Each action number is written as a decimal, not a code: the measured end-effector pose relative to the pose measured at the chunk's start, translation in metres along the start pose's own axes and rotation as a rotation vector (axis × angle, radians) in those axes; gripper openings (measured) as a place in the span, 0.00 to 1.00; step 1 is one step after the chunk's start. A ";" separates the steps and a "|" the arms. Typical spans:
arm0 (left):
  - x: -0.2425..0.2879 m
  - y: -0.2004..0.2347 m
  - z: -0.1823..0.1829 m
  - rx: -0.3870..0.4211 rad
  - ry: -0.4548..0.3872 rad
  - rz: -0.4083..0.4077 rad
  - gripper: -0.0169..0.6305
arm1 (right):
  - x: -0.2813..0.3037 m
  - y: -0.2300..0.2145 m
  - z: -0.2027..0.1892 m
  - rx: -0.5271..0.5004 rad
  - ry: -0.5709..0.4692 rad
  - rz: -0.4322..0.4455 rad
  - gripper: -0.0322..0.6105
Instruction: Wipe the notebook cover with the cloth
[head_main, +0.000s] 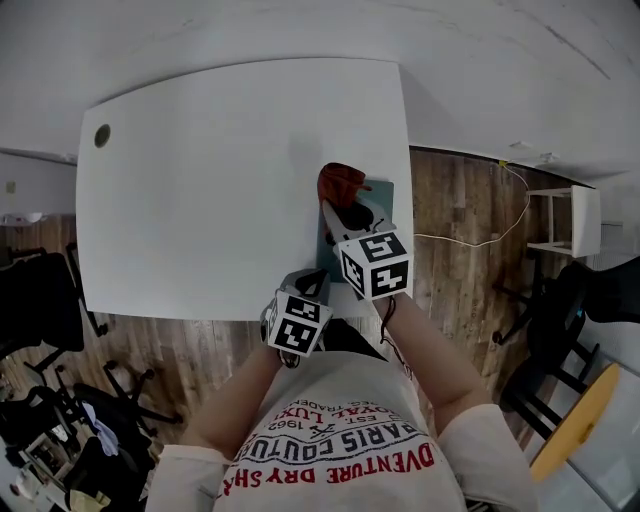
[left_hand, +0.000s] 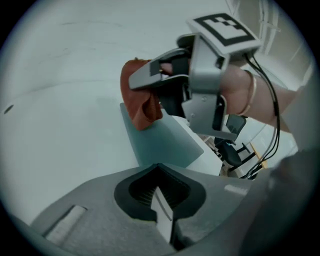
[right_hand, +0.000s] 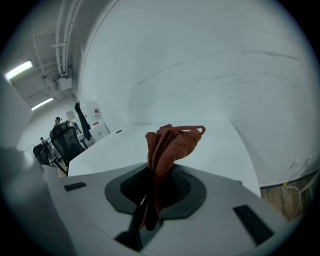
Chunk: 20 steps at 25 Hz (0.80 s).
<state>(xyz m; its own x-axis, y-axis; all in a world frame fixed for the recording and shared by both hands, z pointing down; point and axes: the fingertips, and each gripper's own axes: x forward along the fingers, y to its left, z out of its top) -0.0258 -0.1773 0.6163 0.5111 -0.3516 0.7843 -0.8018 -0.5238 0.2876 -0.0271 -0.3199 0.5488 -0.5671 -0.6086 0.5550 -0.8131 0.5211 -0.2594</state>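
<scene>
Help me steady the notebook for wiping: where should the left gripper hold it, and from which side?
Probably its near edge, from the person's side. The notebook lies flat, its far end under the cloth and right gripper; the near end is bare. The left gripper is shut, so open it first.

The only readable print is on the person's white T-shirt (head_main: 350, 440), upside down in the head view. Red letters give "VENTURE DRY SH" and "ARIS COUTU" (both ends lost in folds), with a smaller, dark "EST. 1962" and "TRADER". The marker cubes (head_main: 376, 263) bear only black-and-white square patterns.
</scene>
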 end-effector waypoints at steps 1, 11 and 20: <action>0.000 0.000 0.000 0.013 0.000 0.003 0.04 | 0.008 -0.001 -0.003 0.034 0.014 0.004 0.16; 0.001 0.002 -0.001 -0.049 -0.001 0.010 0.04 | 0.036 -0.026 -0.022 0.137 0.113 -0.058 0.16; 0.001 0.003 -0.001 -0.082 -0.017 0.013 0.04 | 0.008 -0.076 -0.034 0.140 0.132 -0.176 0.16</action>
<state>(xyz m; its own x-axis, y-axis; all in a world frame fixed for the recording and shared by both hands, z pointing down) -0.0278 -0.1782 0.6181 0.5049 -0.3719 0.7790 -0.8308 -0.4544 0.3216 0.0345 -0.3444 0.6000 -0.4009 -0.5946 0.6969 -0.9132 0.3205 -0.2518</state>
